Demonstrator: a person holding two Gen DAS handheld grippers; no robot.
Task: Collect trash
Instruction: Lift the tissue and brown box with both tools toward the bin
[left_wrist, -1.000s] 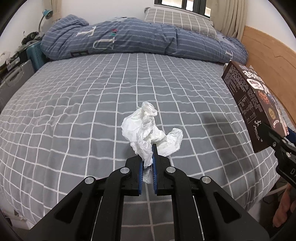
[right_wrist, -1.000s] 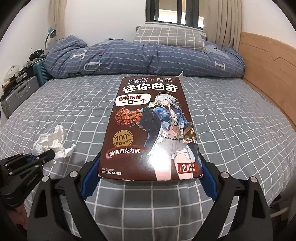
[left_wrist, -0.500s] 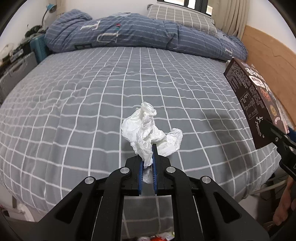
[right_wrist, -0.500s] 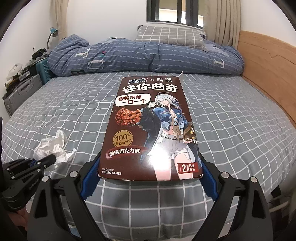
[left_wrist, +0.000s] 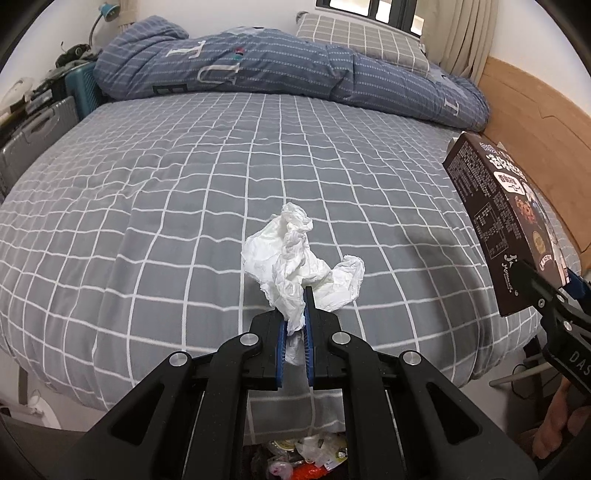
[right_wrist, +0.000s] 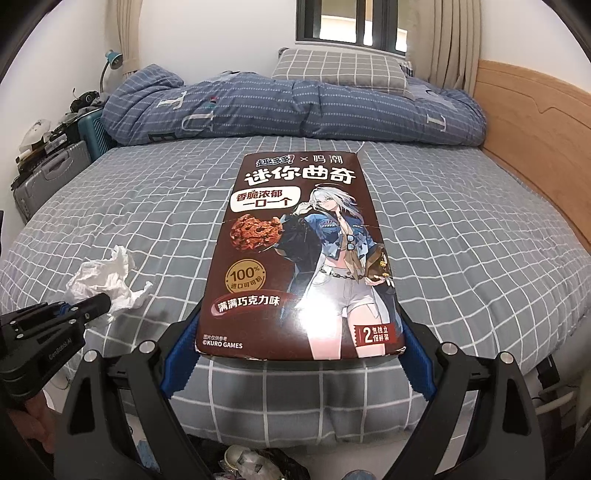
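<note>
A crumpled white tissue (left_wrist: 295, 262) is pinched in my left gripper (left_wrist: 295, 314), which is shut on it above the near edge of the bed. From the right wrist view the same tissue (right_wrist: 107, 280) and left gripper (right_wrist: 92, 306) show at the lower left. My right gripper (right_wrist: 299, 332) is shut on a flat brown cookie box (right_wrist: 303, 258), its blue pads pressing both long sides. That cookie box (left_wrist: 502, 221) appears edge-on at the right of the left wrist view. Below both grippers lies a dark bin of mixed trash (left_wrist: 306, 458).
A grey checked bed (left_wrist: 166, 192) fills both views, with a rolled blue quilt (left_wrist: 258, 70) and a pillow (right_wrist: 340, 70) at the far end. A wooden headboard (right_wrist: 535, 122) runs along the right. Suitcases and clutter (right_wrist: 48, 166) stand at the left. A person's hand (left_wrist: 557, 424) shows lower right.
Both grippers have drawn back from the bed with their loads. The bed's near edge and the trash below it have come into view. Neither grip has changed.
</note>
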